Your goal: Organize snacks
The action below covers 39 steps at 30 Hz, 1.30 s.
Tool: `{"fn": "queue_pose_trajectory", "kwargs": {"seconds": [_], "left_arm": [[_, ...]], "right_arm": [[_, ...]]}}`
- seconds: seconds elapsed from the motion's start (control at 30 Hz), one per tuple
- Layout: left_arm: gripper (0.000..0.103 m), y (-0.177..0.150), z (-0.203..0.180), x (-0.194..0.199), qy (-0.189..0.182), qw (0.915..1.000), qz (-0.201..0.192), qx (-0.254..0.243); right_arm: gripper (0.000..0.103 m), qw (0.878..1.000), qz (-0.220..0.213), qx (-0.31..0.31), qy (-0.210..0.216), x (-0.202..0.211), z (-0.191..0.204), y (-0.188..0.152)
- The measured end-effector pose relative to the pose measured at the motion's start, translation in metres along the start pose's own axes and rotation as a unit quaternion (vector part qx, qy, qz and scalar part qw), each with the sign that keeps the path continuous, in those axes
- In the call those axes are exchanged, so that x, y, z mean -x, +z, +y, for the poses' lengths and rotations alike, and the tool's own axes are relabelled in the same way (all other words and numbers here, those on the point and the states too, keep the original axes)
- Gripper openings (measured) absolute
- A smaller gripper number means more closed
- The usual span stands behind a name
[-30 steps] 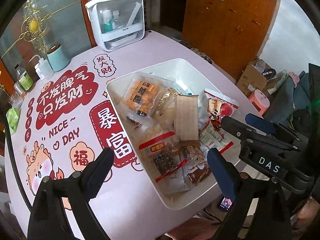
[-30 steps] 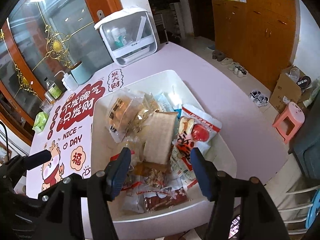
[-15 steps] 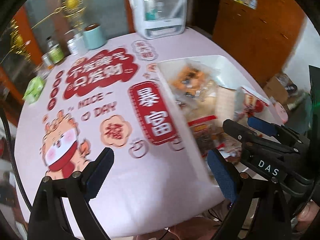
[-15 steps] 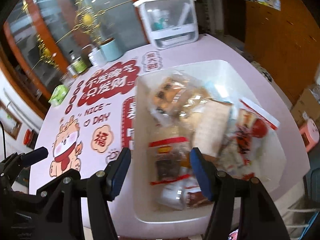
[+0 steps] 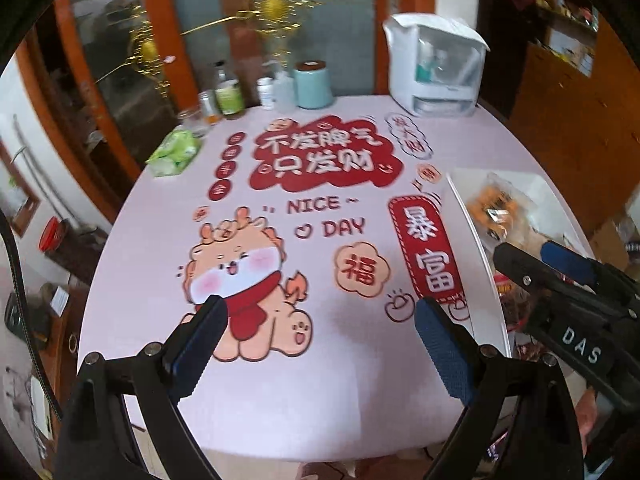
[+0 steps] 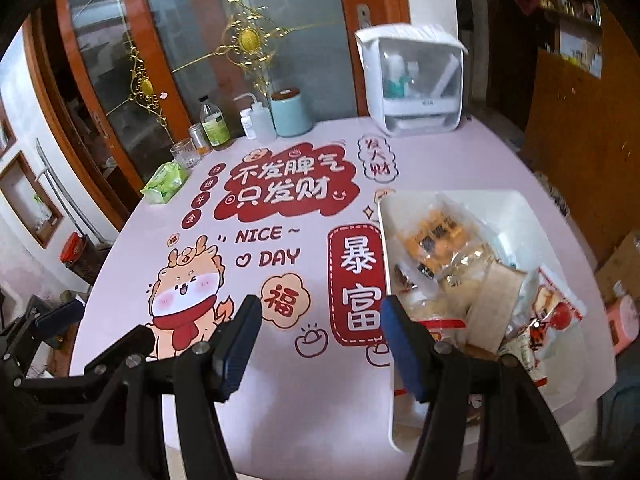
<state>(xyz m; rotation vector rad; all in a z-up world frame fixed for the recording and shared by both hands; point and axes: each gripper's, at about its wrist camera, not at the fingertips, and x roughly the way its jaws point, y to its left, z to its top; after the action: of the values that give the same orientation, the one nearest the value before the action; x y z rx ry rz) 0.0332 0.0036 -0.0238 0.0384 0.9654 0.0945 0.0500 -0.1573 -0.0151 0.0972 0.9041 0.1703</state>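
A white tray (image 6: pixel 480 194) full of wrapped snacks stands on the right of the pink printed table. In it I see an orange packet (image 6: pixel 436 240), a beige wafer pack (image 6: pixel 496 304) and a red-and-white bag (image 6: pixel 556 320). My right gripper (image 6: pixel 320 312) is open and empty, hovering over the tablecloth just left of the tray's near corner. My left gripper (image 5: pixel 320 316) is open wide with nothing in it, above the cartoon dragon print. In the left wrist view the tray (image 5: pixel 472 232) and orange packet (image 5: pixel 492 208) sit at the right edge, partly behind the right gripper (image 5: pixel 536 256).
Along the far edge stand a white lidded box (image 6: pixel 416 88), a teal canister (image 6: pixel 290 114), a squeeze bottle (image 6: pixel 256 120), a green-labelled bottle (image 6: pixel 214 124), a glass (image 6: pixel 184 152) and a green tissue pack (image 6: pixel 166 182). The table's rounded front edge lies just below both grippers.
Both grippers have swung left, off the tray and over the printed cloth, and rolled. The tray has slid to the right side of both views. Neither gripper's opening has changed.
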Motion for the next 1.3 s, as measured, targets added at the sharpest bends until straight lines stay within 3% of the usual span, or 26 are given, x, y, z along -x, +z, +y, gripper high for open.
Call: {"fn": "queue_pose_trajectory", "kwargs": {"seconds": [0.23,0.6,1.3], "left_arm": [[0.094,-0.003,0.005,0.014,0.029,0.9995,-0.009,0.008],[0.095,-0.008,-0.009,0.021,0.022,0.9996,-0.003,0.018],[0.095,-0.013,-0.027,0.041,0.022,0.9992,-0.022,0.024]], "right_arm": [[0.062,0.999,-0.007,0.002,-0.042,0.026,-0.001,-0.006],[0.063,0.996,-0.016,-0.019,-0.081,0.058,-0.026,-0.022],[0.063,0.997,-0.029,-0.005,-0.070,0.067,-0.034,-0.021]]}}
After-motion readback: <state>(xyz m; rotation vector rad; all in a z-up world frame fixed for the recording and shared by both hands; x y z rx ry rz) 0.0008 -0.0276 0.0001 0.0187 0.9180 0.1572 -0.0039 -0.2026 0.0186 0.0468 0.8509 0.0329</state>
